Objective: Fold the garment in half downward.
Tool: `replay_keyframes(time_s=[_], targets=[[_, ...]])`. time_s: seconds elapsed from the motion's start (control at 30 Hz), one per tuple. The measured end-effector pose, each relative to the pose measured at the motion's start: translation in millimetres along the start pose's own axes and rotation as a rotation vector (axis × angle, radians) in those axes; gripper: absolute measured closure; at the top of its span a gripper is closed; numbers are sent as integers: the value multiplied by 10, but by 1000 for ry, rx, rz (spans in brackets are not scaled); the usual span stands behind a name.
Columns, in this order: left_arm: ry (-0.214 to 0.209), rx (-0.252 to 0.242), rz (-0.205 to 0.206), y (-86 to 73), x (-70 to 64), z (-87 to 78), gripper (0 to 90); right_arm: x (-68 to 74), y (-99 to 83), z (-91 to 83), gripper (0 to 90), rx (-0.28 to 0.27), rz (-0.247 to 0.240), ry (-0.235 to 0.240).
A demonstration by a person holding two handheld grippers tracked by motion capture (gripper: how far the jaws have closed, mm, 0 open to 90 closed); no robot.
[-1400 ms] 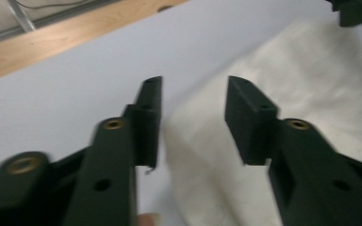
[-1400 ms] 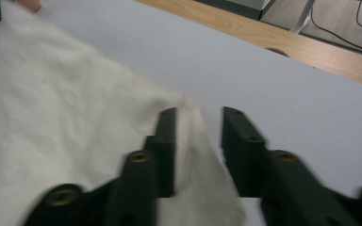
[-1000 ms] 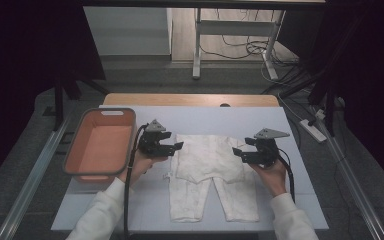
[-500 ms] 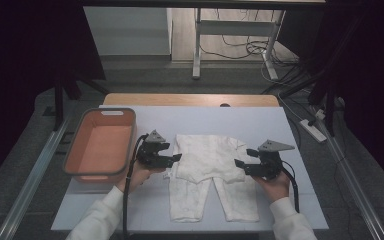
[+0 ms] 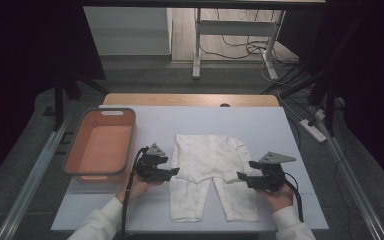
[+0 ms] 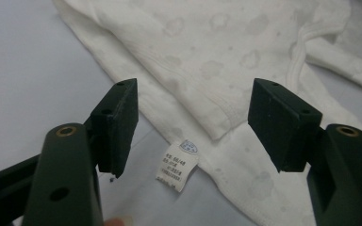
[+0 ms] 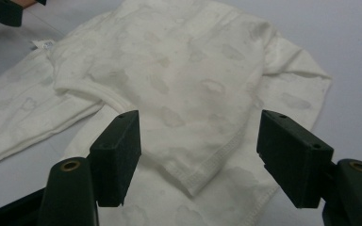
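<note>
White baby garment [image 5: 211, 175] lies flat mid-surface [image 5: 280, 135], top half folded down over the legs, legs pointing toward the person. Left gripper [image 5: 172, 172] sits at the garment's left edge near the waist, fingers [image 6: 118, 122] wide apart, holding nothing; care label [image 6: 177, 165] lies between them on the surface. Right gripper [image 5: 242, 176] is at the right edge, fingers [image 7: 115, 155] also wide, framing the folded hem corner, probably just above the cloth, contact hard to judge. Orange bin [image 5: 99, 172] stands left of the garment, close to the left gripper.
</note>
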State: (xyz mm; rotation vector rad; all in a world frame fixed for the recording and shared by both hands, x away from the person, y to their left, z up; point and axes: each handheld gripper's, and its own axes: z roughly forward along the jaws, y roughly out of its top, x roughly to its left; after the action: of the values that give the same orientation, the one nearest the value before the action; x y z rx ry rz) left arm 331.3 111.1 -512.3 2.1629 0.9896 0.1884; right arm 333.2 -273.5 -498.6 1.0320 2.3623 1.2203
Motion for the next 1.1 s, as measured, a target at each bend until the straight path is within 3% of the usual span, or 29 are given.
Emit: replay_keyframes(time_s=[0.07, 0.2, 0.43, 0.77, 0.93, 1.1], targets=[[4, 20, 9, -2, -6, 61, 342, 2, -4, 15, 314, 16, -14, -5], [5, 35, -26, -14, 15, 142, 342, -6, -20, 60, 314, 42, -19, -6], [-11, 50, 11, 6, -73, 192, 354, 1, -36, 107, 314, 67, -31, -10], [-35, 68, 9, -16, -68, 240, 412, -5, -53, 160, 322, 98, -42, -21], [-35, 72, 19, -23, -91, 253, 453, 7, -60, 185, 361, 117, -50, -16], [-31, 69, 30, -33, -109, 251, 597, 12, -65, 201, 505, 139, -63, -9]])
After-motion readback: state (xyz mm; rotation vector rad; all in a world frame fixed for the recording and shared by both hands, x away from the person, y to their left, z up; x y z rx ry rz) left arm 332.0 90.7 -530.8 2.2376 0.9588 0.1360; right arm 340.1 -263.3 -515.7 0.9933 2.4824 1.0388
